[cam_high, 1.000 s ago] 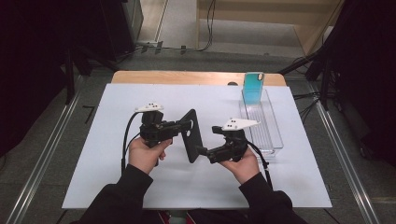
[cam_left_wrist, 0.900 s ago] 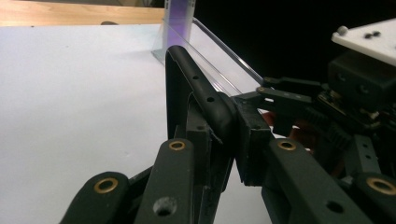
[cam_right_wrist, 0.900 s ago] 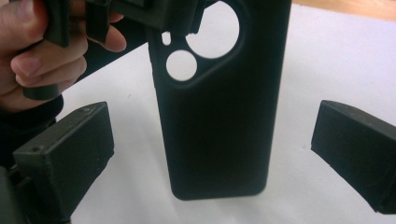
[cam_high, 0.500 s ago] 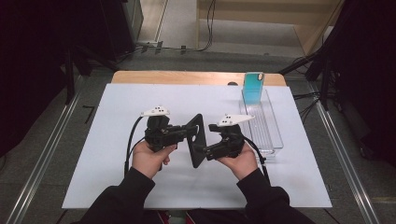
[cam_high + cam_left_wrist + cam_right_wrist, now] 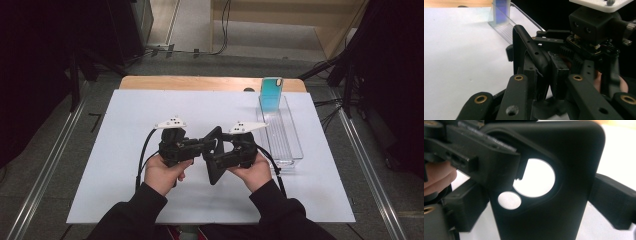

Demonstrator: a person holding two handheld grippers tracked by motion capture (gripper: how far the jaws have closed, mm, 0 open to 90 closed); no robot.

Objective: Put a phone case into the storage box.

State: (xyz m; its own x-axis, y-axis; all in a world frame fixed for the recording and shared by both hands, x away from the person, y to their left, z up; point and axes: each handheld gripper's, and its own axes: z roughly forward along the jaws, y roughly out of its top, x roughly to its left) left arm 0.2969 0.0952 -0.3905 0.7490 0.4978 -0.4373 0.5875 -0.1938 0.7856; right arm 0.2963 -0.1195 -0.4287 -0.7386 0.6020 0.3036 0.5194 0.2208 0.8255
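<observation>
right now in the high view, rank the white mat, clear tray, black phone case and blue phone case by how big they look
1. white mat
2. clear tray
3. black phone case, tilted and partly hidden by the grippers, so unsure
4. blue phone case, farther from the camera

a white sheet (image 5: 125, 150) is laid over a wooden table (image 5: 200, 83), which is flanked by metal rails (image 5: 45, 170) on a grey floor (image 5: 240, 60). cables (image 5: 220, 30) are seen on the floor beyond, beside dark equipment (image 5: 60, 45) and pale wooden furniture (image 5: 300, 15).
</observation>
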